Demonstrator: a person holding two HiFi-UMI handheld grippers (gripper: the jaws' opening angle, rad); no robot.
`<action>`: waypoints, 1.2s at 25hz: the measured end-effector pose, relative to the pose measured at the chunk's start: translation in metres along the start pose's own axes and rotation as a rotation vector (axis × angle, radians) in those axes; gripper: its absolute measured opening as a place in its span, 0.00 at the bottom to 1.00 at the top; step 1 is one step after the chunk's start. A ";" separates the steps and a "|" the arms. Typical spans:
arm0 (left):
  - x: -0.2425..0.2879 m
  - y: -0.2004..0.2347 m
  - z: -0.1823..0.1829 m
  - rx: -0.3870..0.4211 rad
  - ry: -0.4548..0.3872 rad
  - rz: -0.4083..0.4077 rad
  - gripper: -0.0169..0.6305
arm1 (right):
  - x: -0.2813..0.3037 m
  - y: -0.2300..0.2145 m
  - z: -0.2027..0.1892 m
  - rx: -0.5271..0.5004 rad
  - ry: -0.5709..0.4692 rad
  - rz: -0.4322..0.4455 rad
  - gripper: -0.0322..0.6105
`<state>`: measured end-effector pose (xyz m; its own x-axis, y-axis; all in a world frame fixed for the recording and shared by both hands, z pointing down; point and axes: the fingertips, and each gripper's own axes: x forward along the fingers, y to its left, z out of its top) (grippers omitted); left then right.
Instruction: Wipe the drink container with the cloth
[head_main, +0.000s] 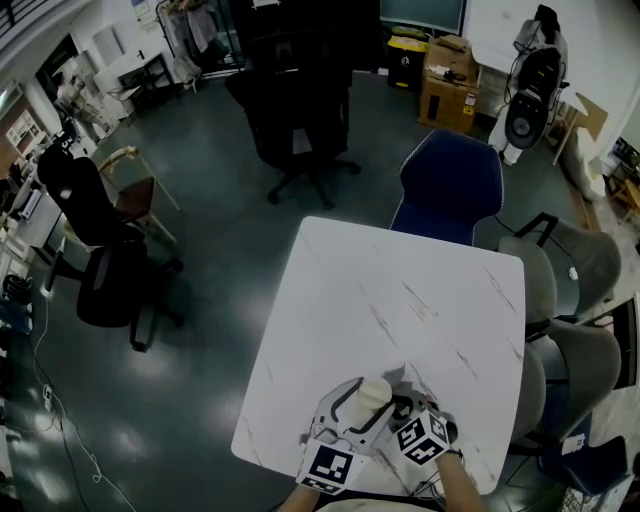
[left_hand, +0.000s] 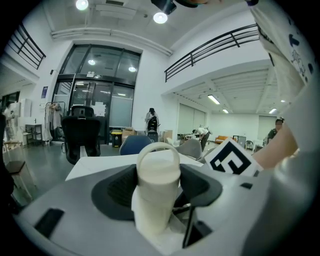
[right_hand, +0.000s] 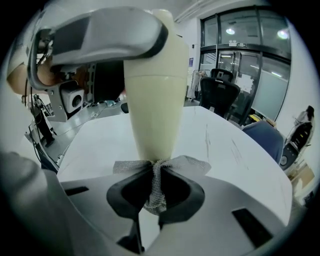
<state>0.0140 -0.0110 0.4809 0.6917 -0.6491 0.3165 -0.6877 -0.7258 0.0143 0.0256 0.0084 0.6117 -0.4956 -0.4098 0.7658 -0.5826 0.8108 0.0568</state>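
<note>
Cream drink container (left_hand: 159, 167) sat clamped in my left gripper (left_hand: 157, 186); my right gripper (right_hand: 155, 189) pinched the mesh cloth (right_hand: 189, 164) against it.

Overhead plus close-ups (container (head_main: 373, 393) shared)

Item: counter (head_main: 400, 300), white, square, rounded corners, thin dark veining.
Stands on dark grey floor (head_main: 220, 290); blue chair (head_main: 450, 180) just beside far edge. Over near part of top, drink container (head_main: 375, 392); base hidden, contact with surface cannot be told.
</note>
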 end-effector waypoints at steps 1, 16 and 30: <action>0.000 0.000 -0.001 0.005 0.001 -0.012 0.45 | -0.002 0.000 0.002 -0.001 -0.006 0.000 0.12; -0.004 -0.002 -0.003 0.060 0.024 -0.177 0.45 | -0.041 -0.002 0.036 -0.047 -0.085 0.019 0.12; -0.008 -0.008 -0.007 0.146 0.058 -0.387 0.45 | -0.070 -0.003 0.057 -0.108 -0.115 0.023 0.12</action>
<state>0.0125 0.0012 0.4853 0.8769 -0.3108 0.3667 -0.3376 -0.9413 0.0094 0.0249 0.0105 0.5215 -0.5827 -0.4305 0.6893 -0.5001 0.8585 0.1134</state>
